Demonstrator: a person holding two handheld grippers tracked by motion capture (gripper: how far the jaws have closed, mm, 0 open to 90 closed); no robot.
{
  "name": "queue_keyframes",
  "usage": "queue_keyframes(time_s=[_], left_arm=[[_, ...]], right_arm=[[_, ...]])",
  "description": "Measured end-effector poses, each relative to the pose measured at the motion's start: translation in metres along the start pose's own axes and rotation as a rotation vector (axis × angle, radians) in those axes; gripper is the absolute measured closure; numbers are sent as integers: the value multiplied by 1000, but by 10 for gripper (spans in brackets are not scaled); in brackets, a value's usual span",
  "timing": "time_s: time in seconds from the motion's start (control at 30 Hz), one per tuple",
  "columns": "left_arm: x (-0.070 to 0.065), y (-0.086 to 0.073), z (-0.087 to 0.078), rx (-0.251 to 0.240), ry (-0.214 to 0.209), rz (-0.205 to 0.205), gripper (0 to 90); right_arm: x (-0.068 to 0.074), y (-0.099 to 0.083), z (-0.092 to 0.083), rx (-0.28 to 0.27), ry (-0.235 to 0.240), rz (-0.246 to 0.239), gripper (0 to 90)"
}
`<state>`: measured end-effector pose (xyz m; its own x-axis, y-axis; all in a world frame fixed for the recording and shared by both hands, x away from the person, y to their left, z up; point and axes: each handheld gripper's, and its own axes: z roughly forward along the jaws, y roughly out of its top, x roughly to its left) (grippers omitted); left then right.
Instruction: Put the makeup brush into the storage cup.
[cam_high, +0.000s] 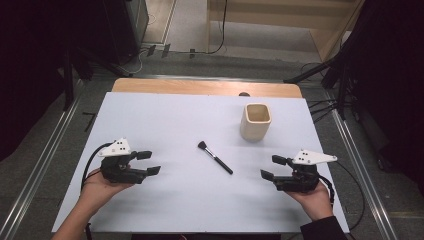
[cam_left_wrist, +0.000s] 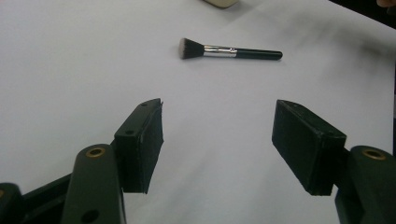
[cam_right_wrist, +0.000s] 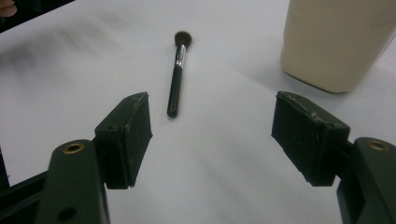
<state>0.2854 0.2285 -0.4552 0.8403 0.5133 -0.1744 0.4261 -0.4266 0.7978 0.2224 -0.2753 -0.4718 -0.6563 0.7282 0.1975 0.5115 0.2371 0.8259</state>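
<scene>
A black makeup brush (cam_high: 214, 157) with a silver ferrule lies flat near the middle of the white table (cam_high: 165, 115), bristles toward the far left. A cream cup (cam_high: 256, 121) stands upright behind it to the right. My left gripper (cam_high: 148, 162) rests low at the left, jaws wide apart and empty, pointing at the brush (cam_left_wrist: 229, 50). At the right, my right gripper (cam_high: 273, 167) is likewise open and empty; in its view the brush (cam_right_wrist: 177, 74) lies ahead and the cup (cam_right_wrist: 336, 39) is at the upper right.
A wooden strip (cam_high: 205, 87) borders the table's far edge. Metal rails (cam_high: 45, 155) run along both sides of the table, with dark stands and cables on the floor beyond.
</scene>
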Motion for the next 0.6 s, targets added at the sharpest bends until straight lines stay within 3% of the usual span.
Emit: queue_keyframes(time_s=[0.6], left_arm=[[1,0,1,3,-9,-13,344]], right_arm=[[-1,-1,-1,-19,-25,-28,284]])
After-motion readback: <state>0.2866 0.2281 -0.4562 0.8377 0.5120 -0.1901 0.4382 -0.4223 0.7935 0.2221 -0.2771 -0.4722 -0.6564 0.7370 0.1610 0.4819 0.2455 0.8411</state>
